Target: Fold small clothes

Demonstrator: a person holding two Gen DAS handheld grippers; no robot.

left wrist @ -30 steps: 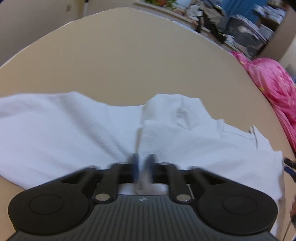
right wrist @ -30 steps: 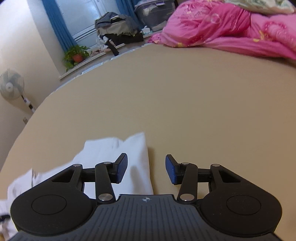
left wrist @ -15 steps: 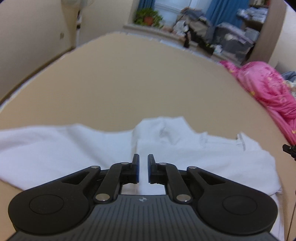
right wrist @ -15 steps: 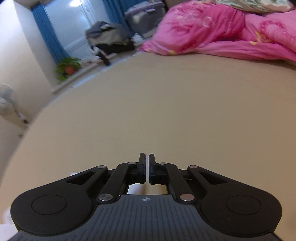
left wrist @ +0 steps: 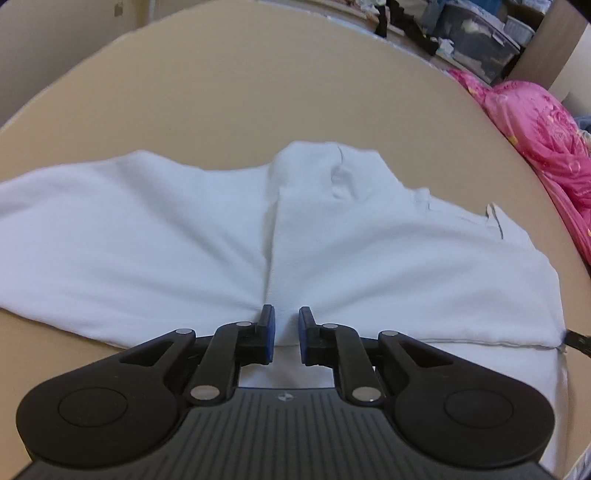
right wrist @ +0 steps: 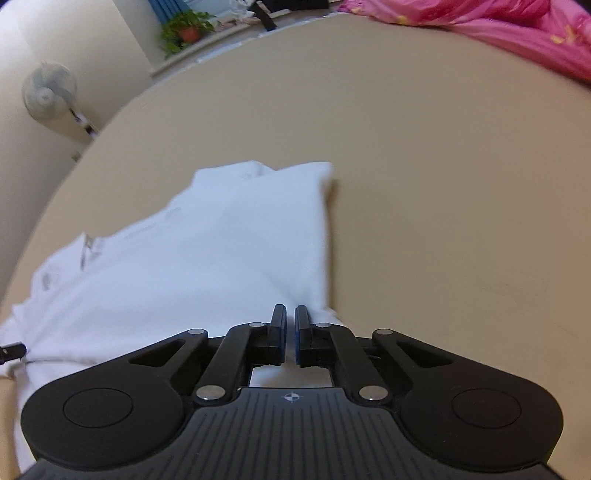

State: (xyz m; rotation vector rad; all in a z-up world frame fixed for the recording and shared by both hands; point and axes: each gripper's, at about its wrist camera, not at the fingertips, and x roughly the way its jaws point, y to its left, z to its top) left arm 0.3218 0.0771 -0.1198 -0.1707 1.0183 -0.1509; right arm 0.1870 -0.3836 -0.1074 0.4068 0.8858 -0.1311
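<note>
The white garment (left wrist: 332, 240) lies spread on the tan bed (left wrist: 258, 92) just ahead of both fingers. The left gripper (left wrist: 283, 334) stands slightly parted over a crease; the right gripper (right wrist: 290, 332) looks nearly closed, whether pinching cloth I cannot tell. Folding seems midway; next, grip an edge.

I am working in a lived-in bedroom: a pink quilt (left wrist: 539, 122) is lying bunched nearby, a potted plant (right wrist: 186, 29) sitting on the windowsill, a standing fan (right wrist: 46, 96) by the wall.

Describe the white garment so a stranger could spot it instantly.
Start at the broad tan surface. The white garment lies spread across its near side, just ahead of both grippers. It is the only white cloth there, unlike the pink bedding at the edge.
</note>
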